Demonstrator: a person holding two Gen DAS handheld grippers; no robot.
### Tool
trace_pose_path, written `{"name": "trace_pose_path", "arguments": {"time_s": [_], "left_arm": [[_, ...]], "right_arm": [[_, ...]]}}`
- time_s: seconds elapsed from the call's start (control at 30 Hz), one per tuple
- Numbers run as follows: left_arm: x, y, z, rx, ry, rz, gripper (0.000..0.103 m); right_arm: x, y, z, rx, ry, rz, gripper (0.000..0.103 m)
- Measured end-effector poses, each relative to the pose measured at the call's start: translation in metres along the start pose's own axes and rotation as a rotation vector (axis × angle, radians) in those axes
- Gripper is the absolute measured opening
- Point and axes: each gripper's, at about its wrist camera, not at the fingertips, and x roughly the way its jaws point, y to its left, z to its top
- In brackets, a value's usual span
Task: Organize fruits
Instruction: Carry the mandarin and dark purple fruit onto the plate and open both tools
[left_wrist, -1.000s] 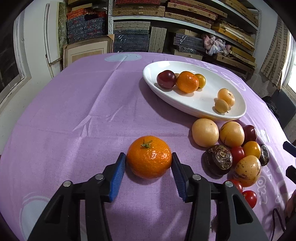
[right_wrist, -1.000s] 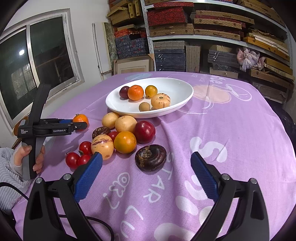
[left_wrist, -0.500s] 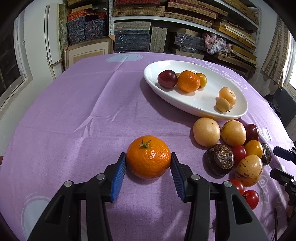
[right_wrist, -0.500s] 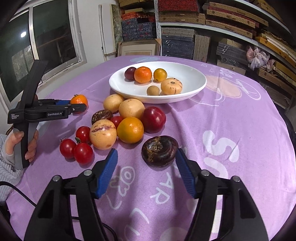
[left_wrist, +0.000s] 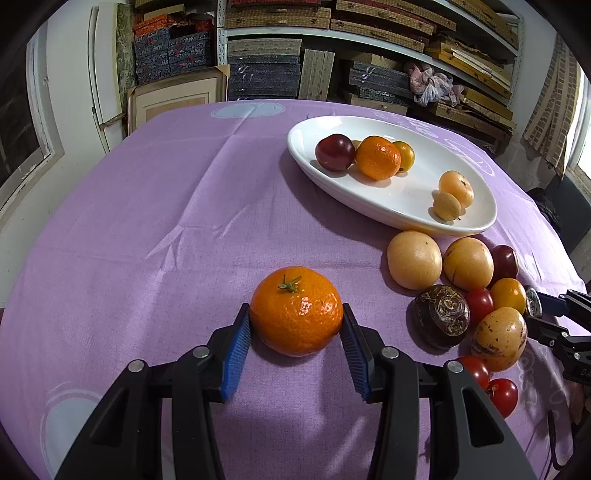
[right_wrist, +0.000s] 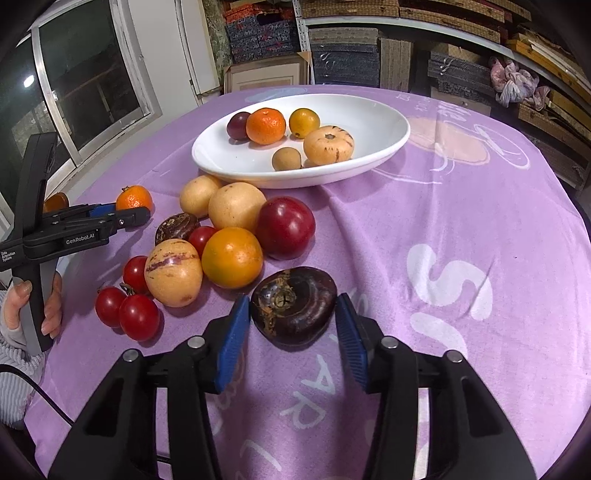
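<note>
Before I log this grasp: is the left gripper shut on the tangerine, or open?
Shut on it. In the left wrist view both blue pads of the left gripper press the sides of the tangerine, which sits on the purple tablecloth.

Your left gripper (left_wrist: 296, 325) clamps a mandarin (left_wrist: 296, 310) on the purple tablecloth (left_wrist: 166, 221). To the right sits a white dish (left_wrist: 476, 206) holding fruit, with more fruit piled beside it.

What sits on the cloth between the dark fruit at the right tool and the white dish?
In the right wrist view, a red plum and an orange-yellow fruit lie between the dark fruit and the dish, with two pale round fruits behind them.
</note>
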Motion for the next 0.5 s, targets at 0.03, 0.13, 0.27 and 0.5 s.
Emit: {"name": "trace_pose_path", "arguments": {"time_s": [0.03,0.13,0.27,0.5], "left_arm": [[0.000,0.000,0.000,-0.002,-0.002,-0.001,0.048],[-0.004,0.000,0.000,-0.005,-0.023,-0.003,0.047],[-0.015,-0.006,0.008,-0.002,-0.075,-0.004,0.047],[-0.018,-0.047,0.072,0.065,-0.107,-0.037,0.047]], "right_arm": [[-0.001,0.001,-0.001,-0.002,-0.007,-0.002,0.048],[-0.009,0.002,-0.002,-0.008,-0.050,-0.018,0.047],[-0.033,-0.007,0.005,0.026,-0.120,-0.017,0.047],[-0.067,-0.024,0.086,0.031,-0.261,-0.085,0.047]]}}
